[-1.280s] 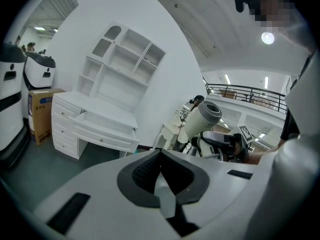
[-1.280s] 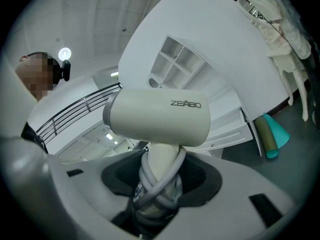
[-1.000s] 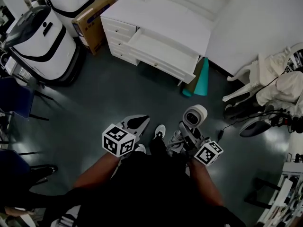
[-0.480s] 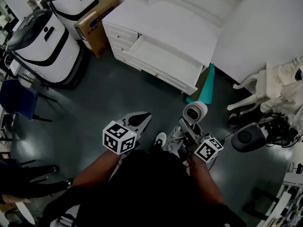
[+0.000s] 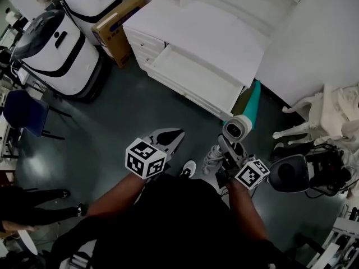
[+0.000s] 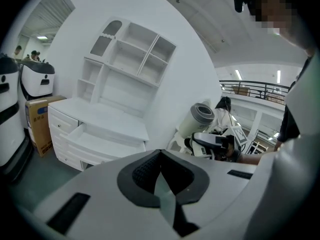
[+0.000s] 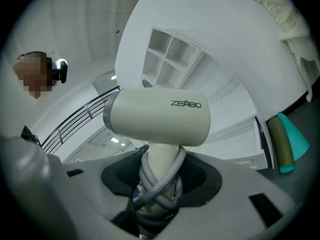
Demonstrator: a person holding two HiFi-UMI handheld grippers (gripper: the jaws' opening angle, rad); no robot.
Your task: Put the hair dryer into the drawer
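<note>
The right gripper (image 5: 227, 150), fingers clamped on the handle of the hair dryer (image 5: 236, 129), holds it upright with the open drawer (image 5: 193, 74) lying farther off and to the left, while the left gripper (image 5: 171, 136), fingers together, carries nothing.

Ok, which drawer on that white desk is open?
The wide drawer of the white desk, pulled out toward the person. The narrow drawers stacked at the end beside the cardboard box are all shut.
</note>
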